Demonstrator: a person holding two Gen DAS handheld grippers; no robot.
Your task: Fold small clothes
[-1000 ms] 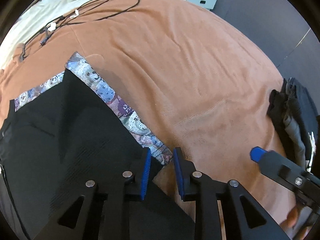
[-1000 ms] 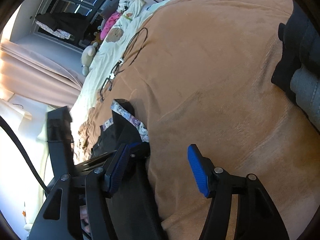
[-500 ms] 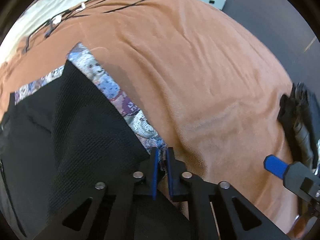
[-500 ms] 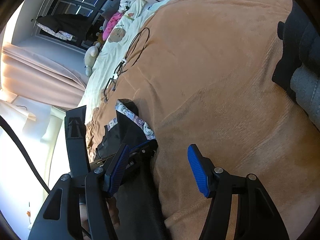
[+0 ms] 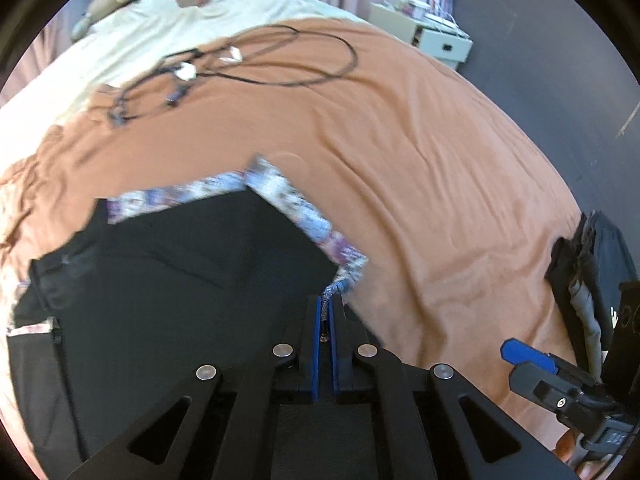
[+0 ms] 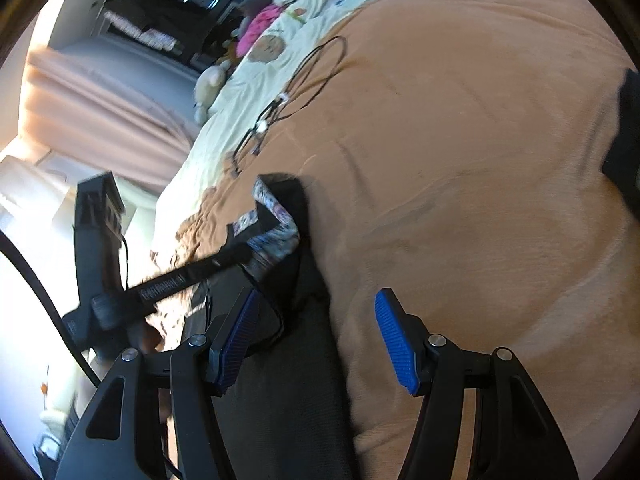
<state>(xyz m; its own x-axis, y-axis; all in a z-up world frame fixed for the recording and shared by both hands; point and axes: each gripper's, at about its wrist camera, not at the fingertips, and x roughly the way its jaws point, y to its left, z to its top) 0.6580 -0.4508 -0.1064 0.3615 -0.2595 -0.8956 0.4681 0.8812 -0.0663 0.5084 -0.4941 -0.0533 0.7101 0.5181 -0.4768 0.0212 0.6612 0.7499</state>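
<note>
**Right jaws spread over the garment's edge**

The right gripper [image 6: 316, 336] stands with its blue pads wide apart. Between and below them lies the black garment [image 6: 280, 392] on the brown blanket [image 6: 460, 184]. Ahead of the left-hand pad, the left gripper [image 6: 250, 254] apparently pinches the patterned waistband [image 6: 276, 228], though blurred.

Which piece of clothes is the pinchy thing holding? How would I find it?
Look at the big orange-brown blanket covering the bed. Near its close edge lies a black garment, with the left tool shut on its corner. Unlike the plain dark folded clothes at the right, it has a patterned purple-and-white band along its edge.
</note>
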